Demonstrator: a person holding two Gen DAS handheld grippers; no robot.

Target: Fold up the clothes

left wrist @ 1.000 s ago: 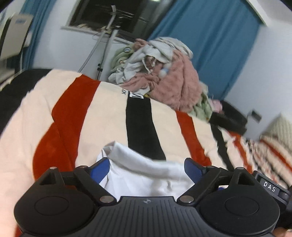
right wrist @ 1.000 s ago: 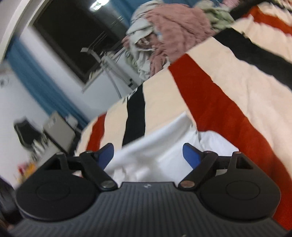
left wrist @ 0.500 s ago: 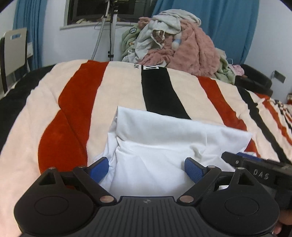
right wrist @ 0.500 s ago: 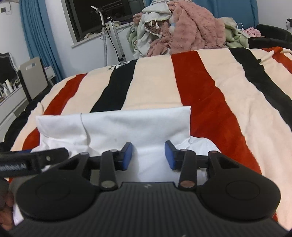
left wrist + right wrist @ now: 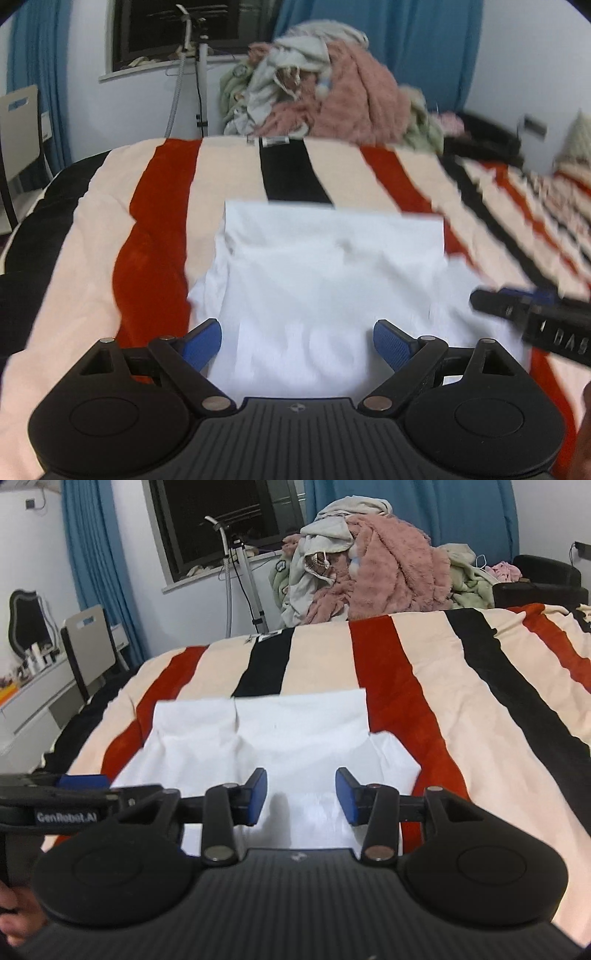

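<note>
Beneath both parted grippers lies white garment (image 5: 295, 738)

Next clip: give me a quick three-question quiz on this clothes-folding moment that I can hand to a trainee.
1. True or false: the left gripper is clamped on the white garment.
2. Multiple choice: what does the white garment lie on? A) a bare wooden floor B) a striped blanket C) a chair
3. Short answer: what sits beyond the far end of the blanket, in front of the blue curtain?

Key
1. False. Its fingers stand wide apart with nothing pinched between them; the right gripper is open too.
2. B. The blanket has cream, red and black stripes.
3. A pile of clothes, with a fluffy pink piece in it.
</note>
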